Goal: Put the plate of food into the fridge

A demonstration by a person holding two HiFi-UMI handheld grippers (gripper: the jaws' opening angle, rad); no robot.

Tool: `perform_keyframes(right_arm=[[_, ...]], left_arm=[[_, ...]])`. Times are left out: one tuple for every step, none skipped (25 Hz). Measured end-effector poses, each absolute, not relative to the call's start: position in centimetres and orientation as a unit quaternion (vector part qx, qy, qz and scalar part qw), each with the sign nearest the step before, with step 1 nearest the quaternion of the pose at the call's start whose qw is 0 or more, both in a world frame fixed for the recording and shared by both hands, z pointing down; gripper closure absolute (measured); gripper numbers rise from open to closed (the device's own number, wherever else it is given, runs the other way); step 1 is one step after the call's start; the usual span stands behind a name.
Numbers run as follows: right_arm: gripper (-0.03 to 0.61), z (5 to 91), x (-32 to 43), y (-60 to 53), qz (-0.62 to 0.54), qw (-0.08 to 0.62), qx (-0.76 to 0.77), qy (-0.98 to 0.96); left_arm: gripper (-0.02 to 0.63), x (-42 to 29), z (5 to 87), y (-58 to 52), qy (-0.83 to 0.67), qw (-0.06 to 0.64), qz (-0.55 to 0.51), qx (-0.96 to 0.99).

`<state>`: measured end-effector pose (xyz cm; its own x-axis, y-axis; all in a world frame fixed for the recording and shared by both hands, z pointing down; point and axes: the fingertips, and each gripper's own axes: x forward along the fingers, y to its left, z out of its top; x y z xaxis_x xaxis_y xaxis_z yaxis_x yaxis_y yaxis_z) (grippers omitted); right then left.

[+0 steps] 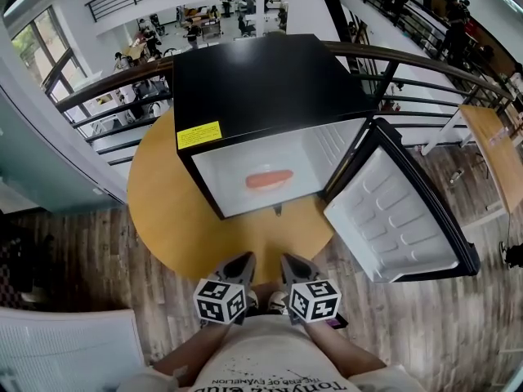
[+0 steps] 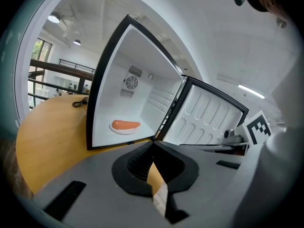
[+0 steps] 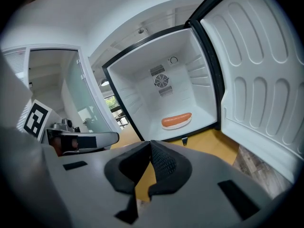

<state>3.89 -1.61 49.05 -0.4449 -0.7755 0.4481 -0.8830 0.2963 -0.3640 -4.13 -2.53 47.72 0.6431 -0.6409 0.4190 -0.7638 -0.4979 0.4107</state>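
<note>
You face a black mini fridge that stands on a round wooden table. Its door is swung wide to your right, and the white moulded inner lining shows in the head view.

The plate of food sits inside the fridge, on the floor of the white compartment and roughly central. It is a small white plate carrying a single orange-red sausage laid lengthwise across it. On the back wall above it is a round fan vent. A yellow label sits at the front left corner of the fridge's black top.

You hold both tools low and close to your body, side by side at the near edge of the table. Both are aimed at the open compartment and are well apart from the plate.

The left gripper has its dark pads pressed together at the tips with nothing caught between them. Only the table shows through the gap farther back. The right gripper is likewise closed tip to tip and carries nothing.

Each gripper's marker cube faces up towards you, and the two cubes are just beside each other. A curved dark railing runs behind the table, and wood-plank floor lies under the open door.
</note>
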Motion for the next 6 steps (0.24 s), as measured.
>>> perform_keyframes(right_arm=[[0.552, 49.12, 3.85, -1.61, 0.288, 0.095, 0.518, -0.799], [0.552, 49.19, 3.79, -1.61, 0.289, 0.097, 0.518, -0.799], [0.552, 49.25, 3.72, -1.61, 0.289, 0.098, 0.517, -0.800], [0.552, 49.30, 3.65, -1.59, 0.289, 0.100, 0.516, -0.800], [0.552, 49.34, 3.57, -1.56, 0.290, 0.102, 0.515, -0.800], [0.552, 49.39, 3.50, -1.52, 0.290, 0.103, 0.514, -0.801]], left_arm=[[0.591, -4.19, 47.74, -2.54, -0.409, 0.290, 0.106, 0.859], [0.591, -4.25, 47.76, -2.56, -0.410, 0.291, 0.106, 0.858], [0.591, -4.31, 47.77, -2.59, -0.410, 0.291, 0.107, 0.858], [0.591, -4.37, 47.80, -2.60, -0.410, 0.292, 0.107, 0.857], [0.591, -4.42, 47.83, -2.61, -0.411, 0.292, 0.107, 0.857], [0.591, -4.48, 47.87, -2.61, -0.411, 0.293, 0.108, 0.856]])
